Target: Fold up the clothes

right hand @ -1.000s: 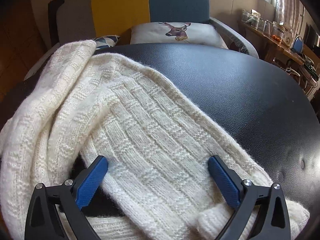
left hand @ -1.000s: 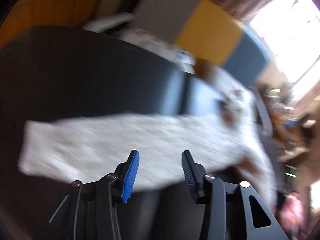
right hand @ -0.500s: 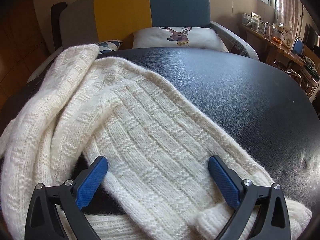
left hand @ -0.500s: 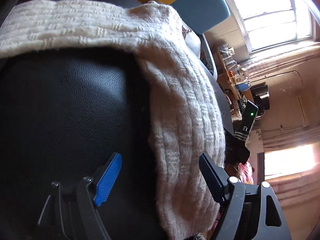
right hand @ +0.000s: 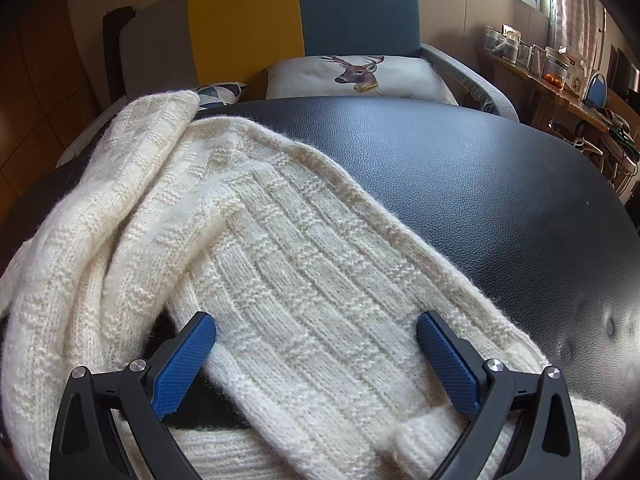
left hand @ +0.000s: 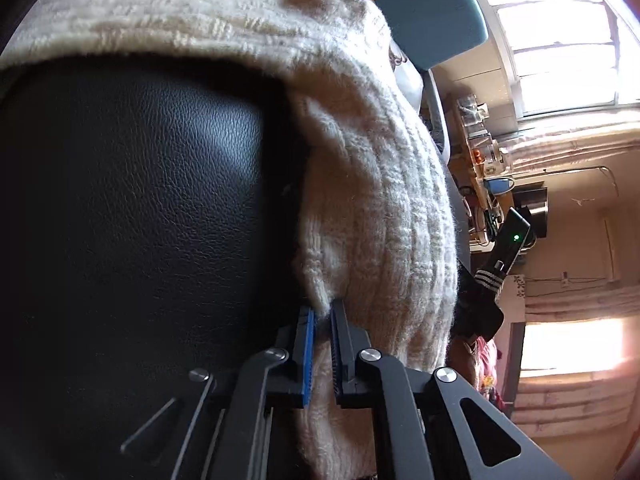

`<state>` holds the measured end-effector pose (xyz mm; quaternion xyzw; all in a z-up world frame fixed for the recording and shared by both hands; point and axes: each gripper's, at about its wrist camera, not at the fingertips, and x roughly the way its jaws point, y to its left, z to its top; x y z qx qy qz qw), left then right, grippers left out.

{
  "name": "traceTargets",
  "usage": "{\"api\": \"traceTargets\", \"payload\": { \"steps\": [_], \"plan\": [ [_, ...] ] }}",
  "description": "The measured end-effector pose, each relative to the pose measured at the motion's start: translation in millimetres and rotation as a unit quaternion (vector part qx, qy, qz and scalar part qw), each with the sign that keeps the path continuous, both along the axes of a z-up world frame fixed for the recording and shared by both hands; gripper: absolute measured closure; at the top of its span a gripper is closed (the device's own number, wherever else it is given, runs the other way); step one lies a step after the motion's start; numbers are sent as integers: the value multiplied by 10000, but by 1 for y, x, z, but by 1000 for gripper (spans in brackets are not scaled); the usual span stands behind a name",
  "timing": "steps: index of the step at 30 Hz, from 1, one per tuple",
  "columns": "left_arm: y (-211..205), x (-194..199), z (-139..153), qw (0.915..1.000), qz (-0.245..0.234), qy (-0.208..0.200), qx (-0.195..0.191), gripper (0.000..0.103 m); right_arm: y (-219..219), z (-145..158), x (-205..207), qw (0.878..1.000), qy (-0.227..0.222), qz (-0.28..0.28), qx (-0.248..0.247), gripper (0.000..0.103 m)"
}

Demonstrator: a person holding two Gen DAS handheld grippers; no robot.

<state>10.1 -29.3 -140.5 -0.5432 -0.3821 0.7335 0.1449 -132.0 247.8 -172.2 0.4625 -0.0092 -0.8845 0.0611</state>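
Left claw [left hand: 323,312]: clenched on an edge fold of the cream knit sweater [left hand: 372,184]; the knit runs ahead and to its right
Right claw [right hand: 316,334]: released, fingers spread wide; the sweater's sleeve [right hand: 304,280] lies between them
Surface: black leather top [right hand: 500,200], bare to the right claw's right; sweater bunched to its left

Cream knit sweater [right hand: 280,264], chunky ribbed/check texture, lies rumpled on black leather surface [right hand: 500,200]. Sleeve folded diag. across body; left part bunched up.
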Motion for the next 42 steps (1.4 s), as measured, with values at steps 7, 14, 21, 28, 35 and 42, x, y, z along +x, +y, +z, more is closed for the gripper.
{"api": "traceTargets", "payload": {
  "steps": [7,14,21,28,35,42],
  "plan": [
    [-55,20,42,9938,676,794,-390,98,-1,0,-1,10000,3,2,22,0],
    [-113,38,29,9866,995,429,-1216,101,-3,-1,-1,10000,0,-3,65,0],
    [-82,53,25,9916,561,565,-1015,86,-1,8,0,9999,-99,97,86,0],
    [12,39,37,9722,-704,965,-2014,69,6,30,39,9971,-179,738,101,15],
    [63,42,25,9329,-1274,1137,-3172,95,-4,31,97,9818,-275,1833,418,38],
    [48,32,25,9094,-1258,1088,-3811,98,-17,17,105,9708,-796,2223,428,47]
  ]
}}
